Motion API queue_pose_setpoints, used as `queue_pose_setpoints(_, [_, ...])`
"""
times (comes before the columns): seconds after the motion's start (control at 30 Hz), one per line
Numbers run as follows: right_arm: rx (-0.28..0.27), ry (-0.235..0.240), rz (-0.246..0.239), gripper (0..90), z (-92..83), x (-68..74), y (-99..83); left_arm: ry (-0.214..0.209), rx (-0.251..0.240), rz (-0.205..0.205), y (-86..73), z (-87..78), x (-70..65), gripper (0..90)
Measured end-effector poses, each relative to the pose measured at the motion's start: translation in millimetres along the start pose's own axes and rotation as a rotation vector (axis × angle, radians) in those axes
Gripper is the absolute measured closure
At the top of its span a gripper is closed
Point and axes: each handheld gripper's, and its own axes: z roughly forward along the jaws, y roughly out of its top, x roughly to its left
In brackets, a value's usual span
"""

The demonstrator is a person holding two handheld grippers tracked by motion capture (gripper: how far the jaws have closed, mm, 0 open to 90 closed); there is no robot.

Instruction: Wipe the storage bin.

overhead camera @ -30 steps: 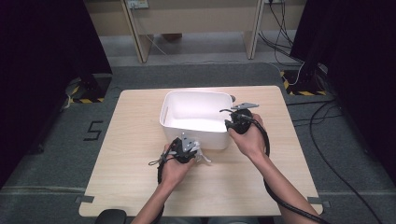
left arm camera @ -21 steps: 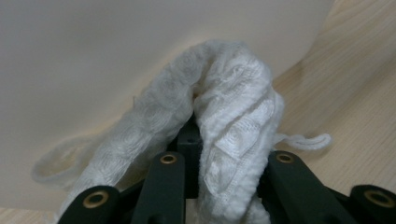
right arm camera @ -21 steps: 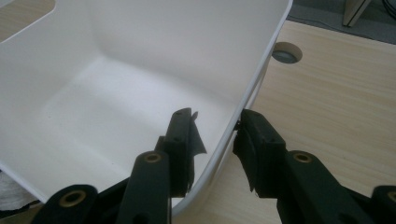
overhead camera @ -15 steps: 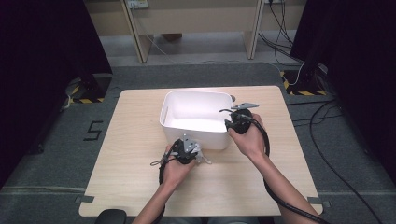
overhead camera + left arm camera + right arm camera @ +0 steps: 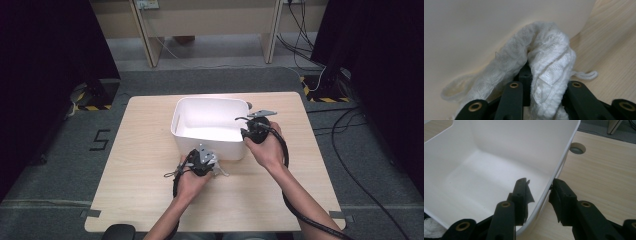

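On a wooden table (image 5: 145,150), the left gripper (image 5: 202,161) is clamped on a white cloth (image 5: 546,62) against the near outer wall of a white tub (image 5: 210,131), while the right gripper (image 5: 537,195) straddles the tub's right wall, jaws apart.

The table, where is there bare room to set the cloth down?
The table is bare left of the white bin, and along the near edge below both hands. The bin's floor is bare too. It is crowded at the bin's near wall, where the left hand-held gripper holds the white cloth, and at its right wall, straddled by the right hand-held gripper.
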Motion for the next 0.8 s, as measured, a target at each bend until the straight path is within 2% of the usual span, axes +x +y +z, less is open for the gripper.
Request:
queue_pose_setpoints(0.4, [0.001,0.001,0.002,66.1,-0.3,0.2,-0.2,0.001,-0.006,-0.006,0.9,0.1,-1.9,74.7])
queue_pose_setpoints(0.8, [-0.001,0.002,0.001,66.1,-0.1,0.0,-0.3,-0.001,-0.026,-0.002,8.9,-8.4,-1.9,74.7])
